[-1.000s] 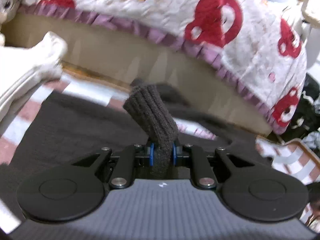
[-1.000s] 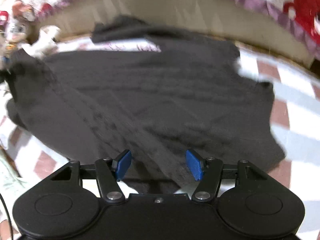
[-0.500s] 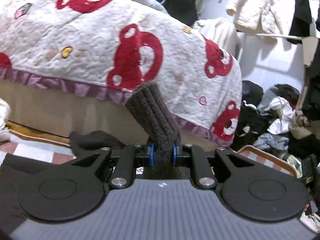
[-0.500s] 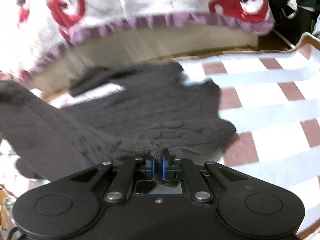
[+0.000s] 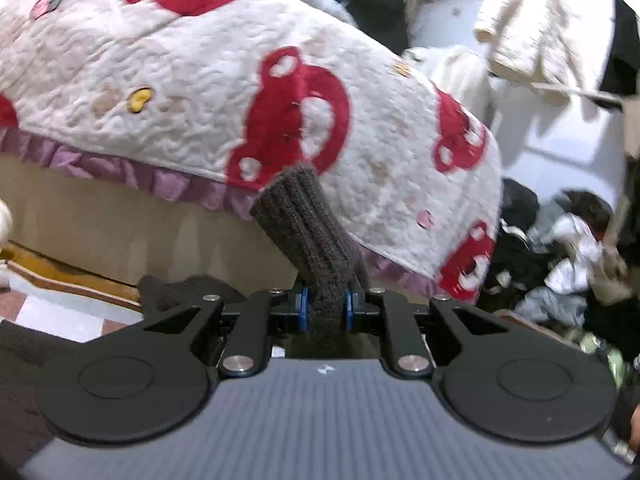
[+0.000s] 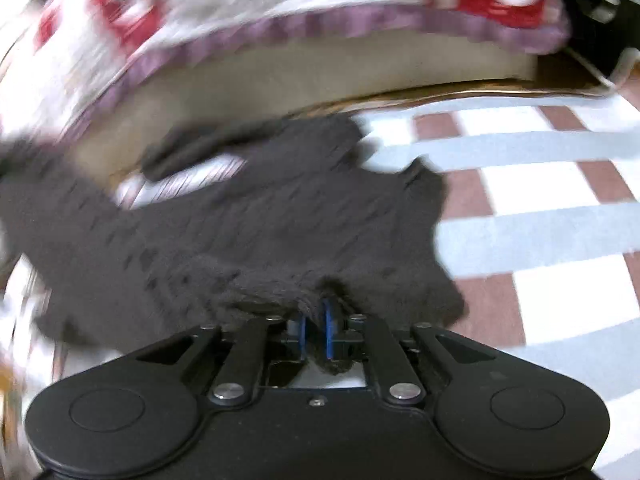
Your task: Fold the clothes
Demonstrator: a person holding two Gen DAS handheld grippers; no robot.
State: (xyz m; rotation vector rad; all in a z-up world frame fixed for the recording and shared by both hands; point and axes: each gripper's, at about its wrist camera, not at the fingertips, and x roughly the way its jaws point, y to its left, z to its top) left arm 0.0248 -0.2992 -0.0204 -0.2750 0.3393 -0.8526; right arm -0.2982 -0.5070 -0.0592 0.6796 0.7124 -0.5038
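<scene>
Since earlier: both views have swung up off the spread sweater; 1 second ago the right pads stood wide apart over flat knit, and now they pinch its edge, the jaws having just eased slightly apart around the fabric.
Sweater (image 6: 256, 220): dark brown knit, lying mostly on the checked mat in the right wrist view, its near edge bunched and lifted into the right gripper, its left part rising out of view toward the left.
Cuff (image 5: 308, 232): ribbed sleeve end of the same sweater, standing up and leaning left out of the left gripper in the left wrist view.
Left gripper (image 5: 325, 312): 2 blue pads pressed against both sides of the cuff, clamping it.
Right gripper (image 6: 315, 334): 2 blue pads close together with a fold of the sweater's hem caught between them.
Mat (image 6: 540, 216): checked in white, pale blue and reddish brown, under the sweater and bare on the right.
Bed (image 5: 120, 236): beige side panel just beyond the far edge of the mat.
Quilt (image 5: 200, 92): white with red bear shapes and a purple frill, hanging over the bed.
Clothes heap (image 5: 560, 256): dark and pale garments piled on the floor, far right of the bed.
Sharpness: right wrist view is blurred, so fine knit detail there is unclear.
</scene>
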